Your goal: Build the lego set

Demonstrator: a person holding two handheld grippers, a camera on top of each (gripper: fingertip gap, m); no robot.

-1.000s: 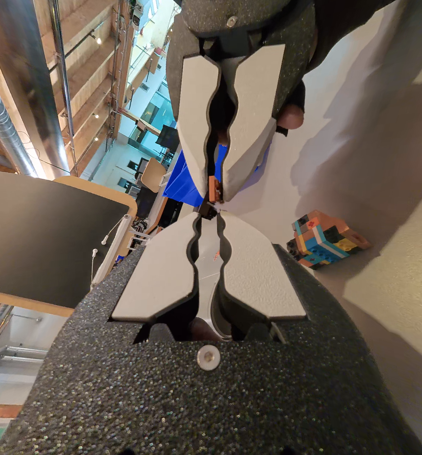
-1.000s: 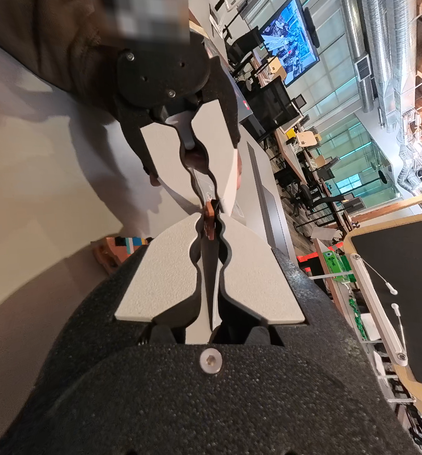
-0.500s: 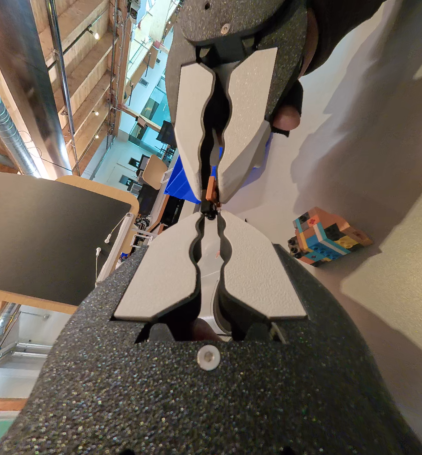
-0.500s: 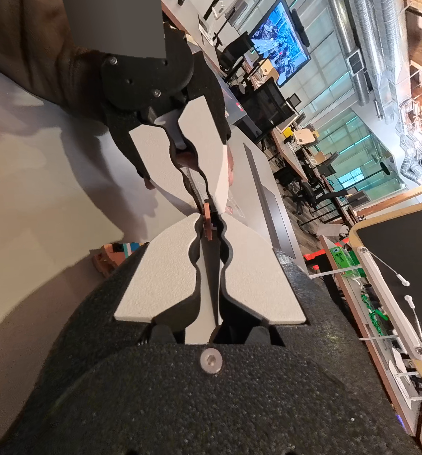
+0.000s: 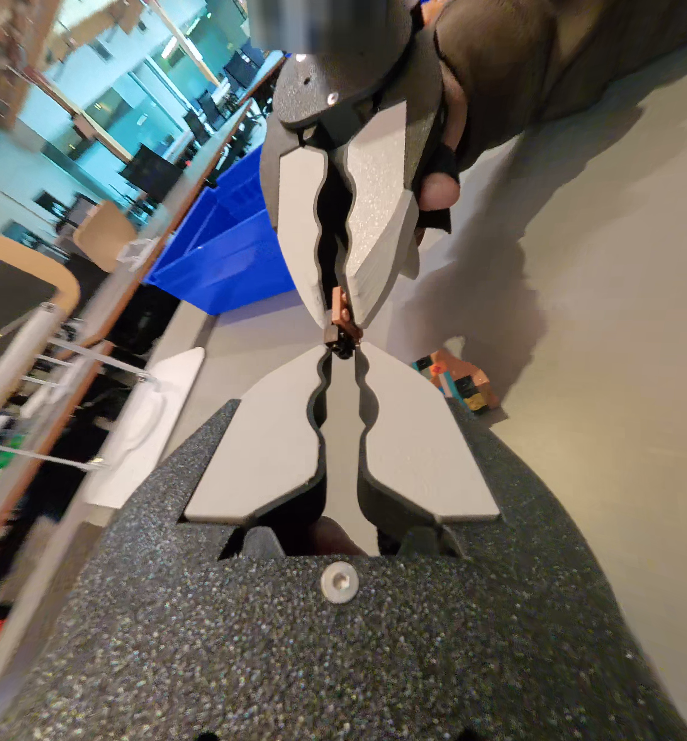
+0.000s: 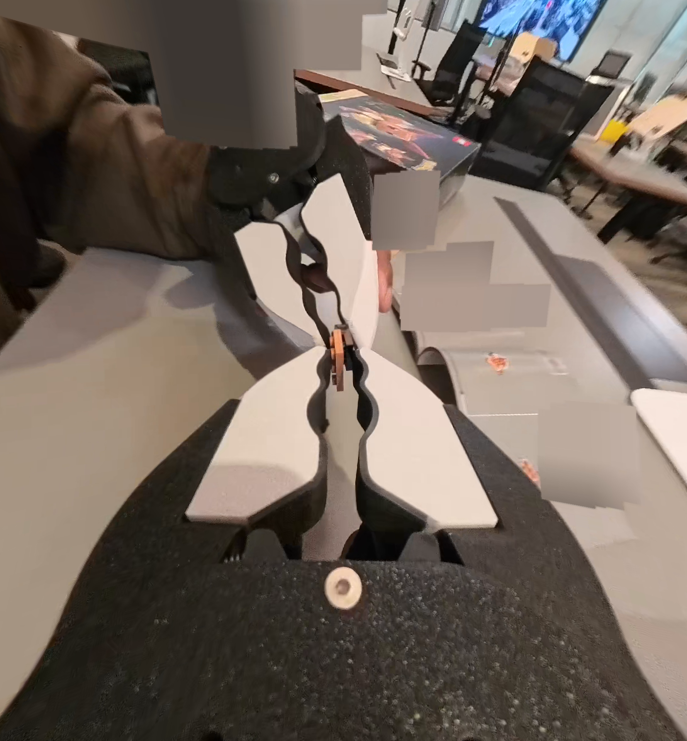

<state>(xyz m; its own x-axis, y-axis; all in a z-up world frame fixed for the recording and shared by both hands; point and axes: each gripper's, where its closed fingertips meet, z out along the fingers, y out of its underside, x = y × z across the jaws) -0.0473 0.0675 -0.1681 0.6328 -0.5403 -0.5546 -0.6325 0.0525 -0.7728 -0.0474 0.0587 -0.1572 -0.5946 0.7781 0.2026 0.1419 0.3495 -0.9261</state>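
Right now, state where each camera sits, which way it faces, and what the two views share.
Left wrist view: mounted on the left gripper, looking along its fingers at the right gripper opposite; a person's hand, blue bins and a lego build on the table show.
Right wrist view: mounted on the right gripper, facing the left gripper and a sleeve; a boxed set lies behind.
Shared: both grippers meeting tip to tip on small brown lego pieces.
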